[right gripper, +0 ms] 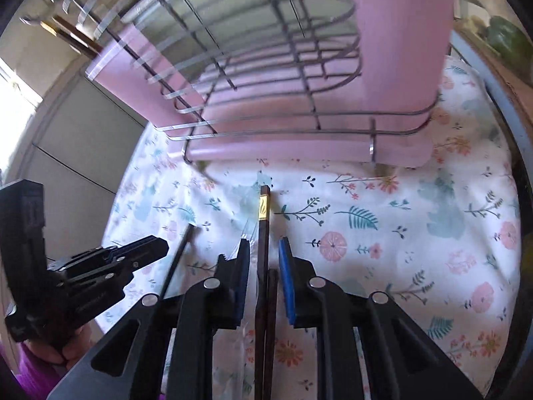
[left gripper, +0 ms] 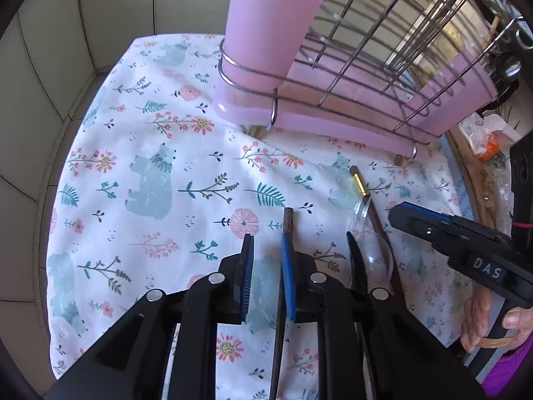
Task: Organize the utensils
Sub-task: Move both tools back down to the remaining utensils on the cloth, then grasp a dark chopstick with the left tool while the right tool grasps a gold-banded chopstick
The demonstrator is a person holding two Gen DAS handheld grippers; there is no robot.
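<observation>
A: Where are the two grippers?
B: Both sit low over the floral cloth (left gripper: 150,140), aimed at the pink dish rack (left gripper: 333,106). The left gripper (left gripper: 268,266) has its jaws apart around a dark chopstick (left gripper: 287,223) lying on the cloth.
A: And the right?
B: The right gripper (right gripper: 265,266) is likewise parted, straddling a gold-banded chopstick (right gripper: 263,233). Neither is gripped.
</observation>
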